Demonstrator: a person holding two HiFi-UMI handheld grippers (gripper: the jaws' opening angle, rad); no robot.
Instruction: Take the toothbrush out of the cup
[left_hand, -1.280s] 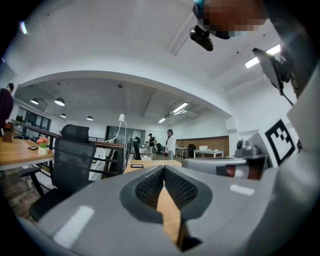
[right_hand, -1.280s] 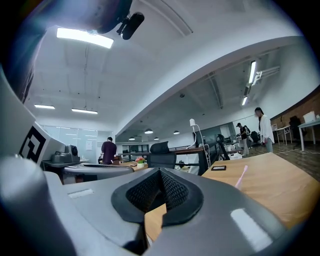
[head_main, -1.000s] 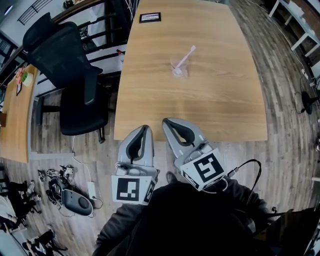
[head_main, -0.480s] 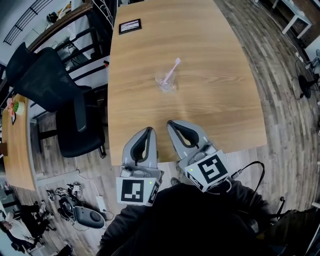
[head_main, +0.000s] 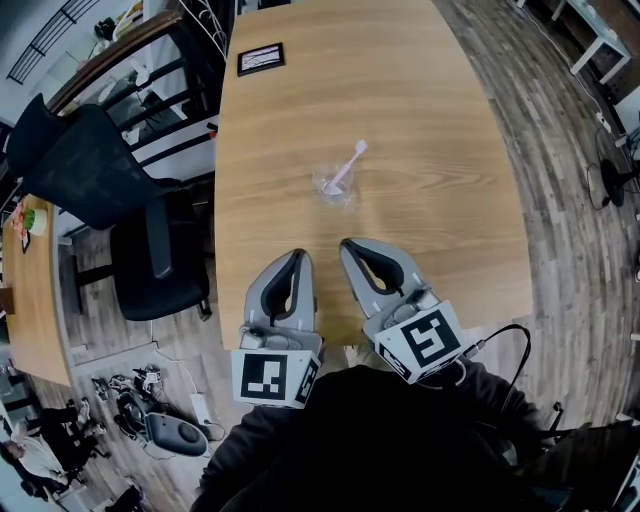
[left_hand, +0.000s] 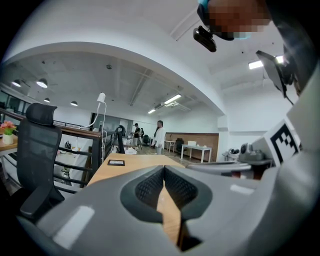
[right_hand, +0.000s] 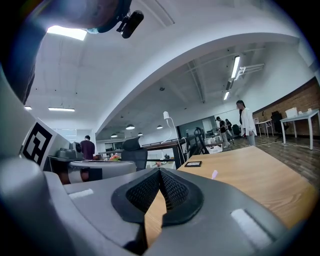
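A pink toothbrush (head_main: 346, 165) leans out of a clear cup (head_main: 333, 186) in the middle of the wooden table (head_main: 440, 120) in the head view. Its pink tip (right_hand: 214, 174) shows above the jaws in the right gripper view. My left gripper (head_main: 295, 256) and right gripper (head_main: 349, 246) hover side by side over the table's near edge, short of the cup. Both are shut with nothing between the jaws. The cup is hidden in the left gripper view.
A small black-framed card (head_main: 260, 57) lies at the table's far end. A black office chair (head_main: 110, 190) stands left of the table. Cables and gear (head_main: 150, 410) litter the floor at lower left. People (left_hand: 158, 135) stand far off in the office.
Both grippers have advanced over the table's near edge toward the cup, and the cup now sits closer in the head view. The jaws stayed shut.
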